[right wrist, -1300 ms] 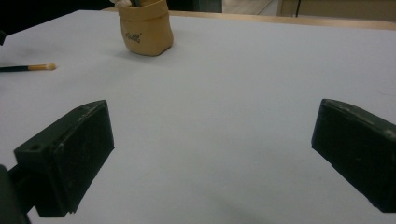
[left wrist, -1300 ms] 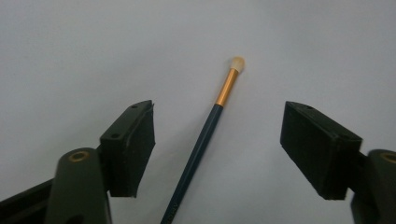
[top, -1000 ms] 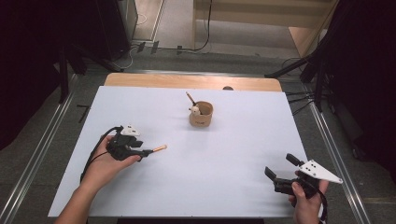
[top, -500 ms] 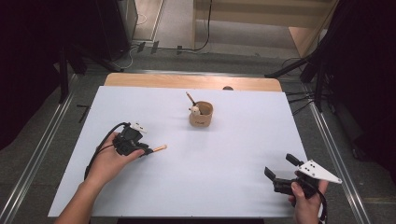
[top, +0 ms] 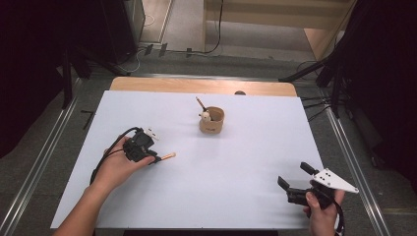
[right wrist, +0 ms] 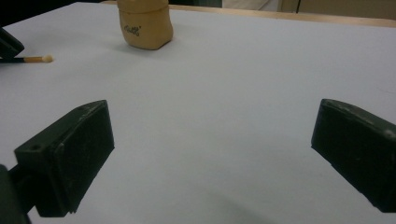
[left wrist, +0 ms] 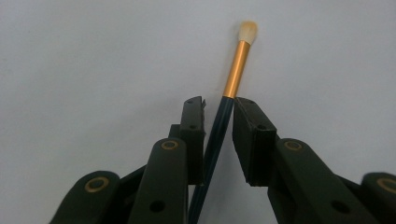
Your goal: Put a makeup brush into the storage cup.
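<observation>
Brushes like this one (left wrist: 236,60) are light, stiff and thin, and ours lies between the jaws of our left hand-held gripper (left wrist: 218,109), which have just been closing on its dark handle. From that gripper's camera the pads look pressed to the handle or very nearly so, with the gold metal ferrule and the pale, soft tuft sticking out ahead of the tips. We judge the smooth, round handle apt to roll or pivot in a flat-pad grip, so holding it close behind the ferrule seems wise, and never on the bristles, which would crush. Ahead and to the right of this gripper stands a tan, rounded holder (top: 212,121) with another tool in it. Our right hand-held gripper (top: 298,176) waits with jaws wide apart and nothing between them, low over the smooth white surface (top: 246,172).
</observation>
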`<state>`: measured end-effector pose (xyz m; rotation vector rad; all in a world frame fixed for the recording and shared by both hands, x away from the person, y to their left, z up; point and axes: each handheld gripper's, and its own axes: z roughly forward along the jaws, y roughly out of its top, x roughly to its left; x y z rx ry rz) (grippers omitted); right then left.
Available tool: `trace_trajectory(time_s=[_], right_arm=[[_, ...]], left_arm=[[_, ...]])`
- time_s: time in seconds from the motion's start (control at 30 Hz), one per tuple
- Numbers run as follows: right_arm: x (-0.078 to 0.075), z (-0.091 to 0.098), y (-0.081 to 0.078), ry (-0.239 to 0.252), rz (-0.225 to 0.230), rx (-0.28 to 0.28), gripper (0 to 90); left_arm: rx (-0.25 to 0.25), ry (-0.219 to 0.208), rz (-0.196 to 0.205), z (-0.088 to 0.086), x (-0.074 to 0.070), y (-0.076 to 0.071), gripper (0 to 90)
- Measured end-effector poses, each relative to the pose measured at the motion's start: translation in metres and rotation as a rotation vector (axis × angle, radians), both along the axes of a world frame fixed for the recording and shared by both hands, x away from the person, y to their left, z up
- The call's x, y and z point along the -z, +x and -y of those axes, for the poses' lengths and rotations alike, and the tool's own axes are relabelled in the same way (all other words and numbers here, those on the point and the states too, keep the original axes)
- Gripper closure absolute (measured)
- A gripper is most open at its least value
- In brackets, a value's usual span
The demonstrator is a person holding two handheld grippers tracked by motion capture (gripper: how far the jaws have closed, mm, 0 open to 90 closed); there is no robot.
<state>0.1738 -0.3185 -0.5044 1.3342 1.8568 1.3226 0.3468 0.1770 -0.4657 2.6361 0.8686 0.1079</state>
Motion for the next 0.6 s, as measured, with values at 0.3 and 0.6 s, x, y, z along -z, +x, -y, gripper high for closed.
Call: trace_trajectory(time_s=[0.3,0.6], right_arm=[[0.0006,-0.0002,0.001,-0.001,-0.001,-0.003,0.0],[0.001,0.0002,0.0011,0.004,-0.004,0.0,0.0]], left_arm=[[0.017,0.034,-0.023,0.0071,0.0044,0.0021,76.9],[0.028,0.033,-0.029,0.0088,0.0054,0.0034,83.0]])
